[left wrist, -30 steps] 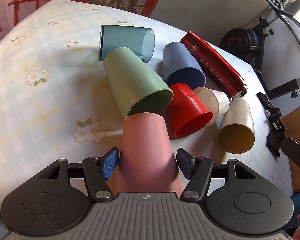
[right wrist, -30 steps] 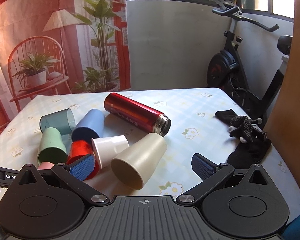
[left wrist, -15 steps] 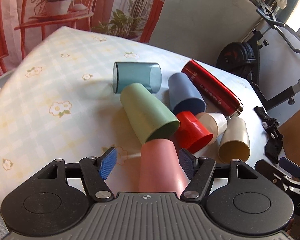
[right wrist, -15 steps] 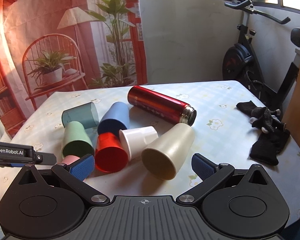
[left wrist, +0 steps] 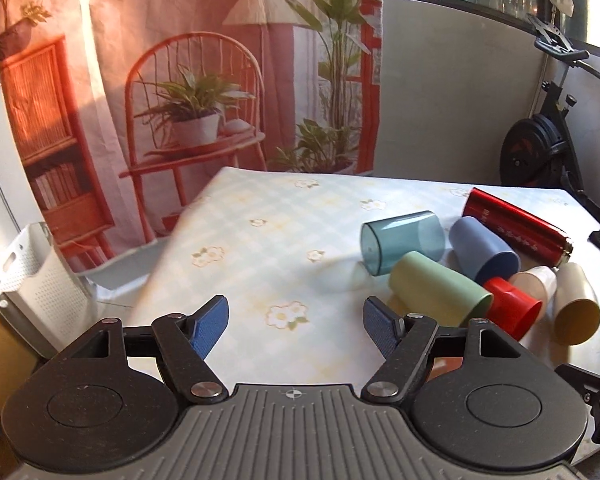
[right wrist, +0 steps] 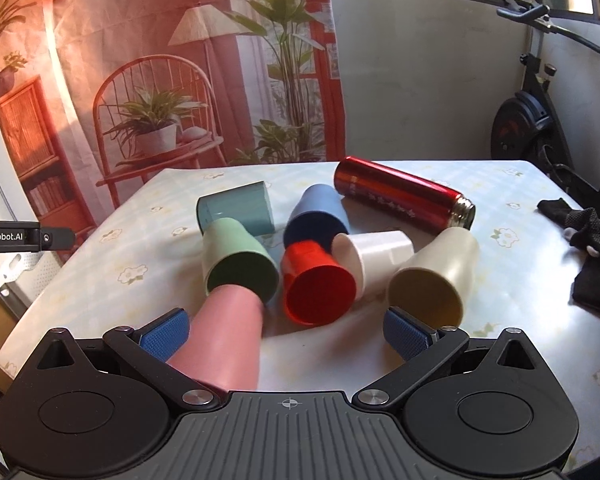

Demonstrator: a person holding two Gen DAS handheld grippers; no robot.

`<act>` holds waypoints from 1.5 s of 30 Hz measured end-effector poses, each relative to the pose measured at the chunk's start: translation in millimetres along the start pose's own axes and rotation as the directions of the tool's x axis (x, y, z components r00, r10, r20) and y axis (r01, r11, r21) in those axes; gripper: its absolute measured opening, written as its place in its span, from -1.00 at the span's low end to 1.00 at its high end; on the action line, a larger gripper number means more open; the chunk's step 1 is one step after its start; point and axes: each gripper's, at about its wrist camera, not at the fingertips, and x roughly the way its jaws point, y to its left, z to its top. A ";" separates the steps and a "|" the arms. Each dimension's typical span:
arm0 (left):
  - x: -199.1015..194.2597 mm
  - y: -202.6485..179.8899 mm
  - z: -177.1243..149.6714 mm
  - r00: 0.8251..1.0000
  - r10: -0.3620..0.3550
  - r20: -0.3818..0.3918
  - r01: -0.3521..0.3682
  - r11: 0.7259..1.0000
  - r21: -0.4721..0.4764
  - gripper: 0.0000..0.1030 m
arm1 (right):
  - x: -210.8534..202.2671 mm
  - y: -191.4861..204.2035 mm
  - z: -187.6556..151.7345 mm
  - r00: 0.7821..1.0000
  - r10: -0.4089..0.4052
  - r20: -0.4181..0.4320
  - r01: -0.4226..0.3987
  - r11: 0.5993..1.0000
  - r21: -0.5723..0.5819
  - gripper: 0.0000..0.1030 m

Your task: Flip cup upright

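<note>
Several cups lie on their sides in a cluster on the table: a pink cup, a green cup, a red cup, a white cup, a cream cup, a blue cup and a clear teal cup. My right gripper is open; the pink cup lies against its left finger. My left gripper is open and empty, left of the cluster. The pink cup is hidden in the left wrist view.
A red flask lies on its side behind the cups. Black gloves lie at the table's right edge. A white basket stands on the floor to the left. An exercise bike stands at the back right.
My left gripper has opened, let go of the pink cup and swung away to the left. My right gripper has moved in over the cups, with the pink cup now between its fingers.
</note>
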 end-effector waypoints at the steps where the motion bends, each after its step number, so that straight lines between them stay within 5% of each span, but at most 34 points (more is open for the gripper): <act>1: -1.0 3.2 -1.3 1.000 0.017 0.008 -0.017 1.000 0.004 0.50 | 2.8 5.1 -3.3 1.000 0.005 -0.003 -0.005 1.000 -0.007 0.99; 8: -12.0 20.0 -8.7 0.993 0.101 0.057 -0.102 0.995 0.006 0.53 | 25.2 40.4 -24.4 0.999 0.023 -0.035 -0.026 0.994 -0.110 0.98; 27: -7.9 23.7 -14.4 0.990 0.123 0.067 -0.119 0.991 -0.055 0.54 | 59.4 46.6 -56.6 0.996 -0.002 -0.094 -0.015 0.984 -0.178 0.56; 31: -8.3 22.9 -14.6 0.991 0.119 0.064 -0.115 0.992 -0.054 0.54 | 54.2 43.2 -53.7 0.996 0.006 -0.091 -0.023 0.984 -0.179 0.35; 45: -9.6 21.1 -15.5 0.995 0.077 0.064 -0.072 0.995 -0.074 0.54 | 21.8 29.4 -15.7 0.995 0.010 -0.100 -0.032 0.976 -0.216 0.32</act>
